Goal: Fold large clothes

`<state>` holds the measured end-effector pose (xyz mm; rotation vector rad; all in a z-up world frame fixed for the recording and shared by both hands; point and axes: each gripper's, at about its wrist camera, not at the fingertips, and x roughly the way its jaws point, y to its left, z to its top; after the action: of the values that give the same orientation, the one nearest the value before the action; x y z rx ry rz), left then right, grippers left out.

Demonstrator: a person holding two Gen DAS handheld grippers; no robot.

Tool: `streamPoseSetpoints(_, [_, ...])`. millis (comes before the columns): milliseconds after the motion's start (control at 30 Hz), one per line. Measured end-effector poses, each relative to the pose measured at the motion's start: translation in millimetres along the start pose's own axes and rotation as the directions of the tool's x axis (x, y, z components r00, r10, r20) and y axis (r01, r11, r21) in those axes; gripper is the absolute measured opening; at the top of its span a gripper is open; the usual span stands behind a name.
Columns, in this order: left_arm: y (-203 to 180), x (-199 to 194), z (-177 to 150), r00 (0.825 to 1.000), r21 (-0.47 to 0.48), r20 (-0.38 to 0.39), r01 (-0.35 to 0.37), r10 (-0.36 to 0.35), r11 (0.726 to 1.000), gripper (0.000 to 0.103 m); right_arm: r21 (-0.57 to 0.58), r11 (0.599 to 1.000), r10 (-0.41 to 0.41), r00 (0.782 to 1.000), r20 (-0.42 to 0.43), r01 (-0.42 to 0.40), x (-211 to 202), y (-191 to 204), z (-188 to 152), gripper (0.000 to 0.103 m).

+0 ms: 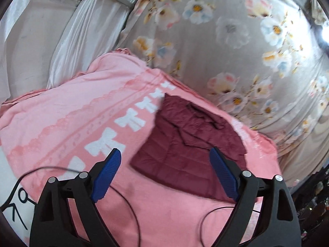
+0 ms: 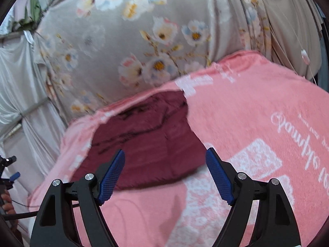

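Left gripper [image 1: 165,154]: held by me above the bed, blue pads [image 1: 107,177] spread wide apart, nothing between them. Right gripper [image 2: 165,154]: likewise held aloft, its blue pads [image 2: 112,178] parted and holding nothing.

Item 1, maroon quilted jacket [image 1: 185,144]: lies folded into a compact bundle on the pink blanket [image 1: 72,113], near the blanket's far edge. In the left wrist view it sits ahead of my spread fingers, creased on top, stitched panels showing along its near side. In the right wrist view the same jacket [image 2: 148,135] lies ahead and slightly left of centre; neither gripper touches it.

Item 2, pink blanket: covers the work surface, printed with a row of white bows [image 1: 129,119] and white lettering [image 2: 292,140].

Item 3, grey floral sheet [image 1: 236,41]: hangs or drapes behind the blanket, white and yellow flowers across it.

Item 4, pale curtain [image 1: 67,41]: gathered at the left of the left wrist view.

Item 5, thin black cable [image 1: 127,201]: trails over the blanket near my left gripper.
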<state>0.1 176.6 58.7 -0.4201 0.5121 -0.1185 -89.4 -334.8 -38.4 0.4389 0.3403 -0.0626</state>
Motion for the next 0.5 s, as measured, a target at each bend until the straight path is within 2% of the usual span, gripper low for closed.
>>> streamPoseSetpoints(67, [-9, -7, 2, 1.0, 0.008, 0.011, 0.027, -0.027, 1.0, 0.085, -0.011, 0.999, 0.043, 0.995, 0.087, -0.043, -25, 10, 10, 0.079])
streamPoseSetpoints(167, [-24, -26, 9, 0.995, 0.027, 0.059, 0.076, -0.077, 0.997, 0.086, -0.044, 0.995, 0.101, 0.976, 0.195, -0.094, -62, 22, 27, 0.088])
streamPoseSetpoints(200, [-29, -31, 10, 0.993, 0.049, 0.084, 0.074, -0.078, 0.996, 0.087, -0.053, 0.994, 0.102, 0.973, 0.205, -0.093, -67, 24, 31, 0.088])
streamPoseSetpoints(267, [-40, -33, 10, 0.991, 0.089, 0.129, 0.016, -0.027, 0.996, 0.095, -0.067, 0.995, 0.09, 0.981, 0.174, -0.079, -61, 25, 38, 0.088])
streamPoseSetpoints(333, [-45, -15, 8, 0.993, 0.109, 0.118, -0.029, 0.016, 0.994, 0.096, -0.07, 0.997, 0.021, 0.994, 0.109, -0.013, -33, 16, 35, 0.088])
streamPoseSetpoints(433, [-35, 48, 0, 0.996, 0.096, 0.003, -0.094, 0.094, 0.991, 0.096, -0.046, 0.996, -0.078, 0.997, -0.013, 0.077, 24, -9, 20, 0.088])
streamPoseSetpoints(500, [-16, 103, -12, 0.98, 0.068, -0.107, -0.161, 0.167, 0.985, 0.096, -0.013, 0.991, -0.137, 0.987, -0.09, 0.136, 64, -30, 4, 0.088])
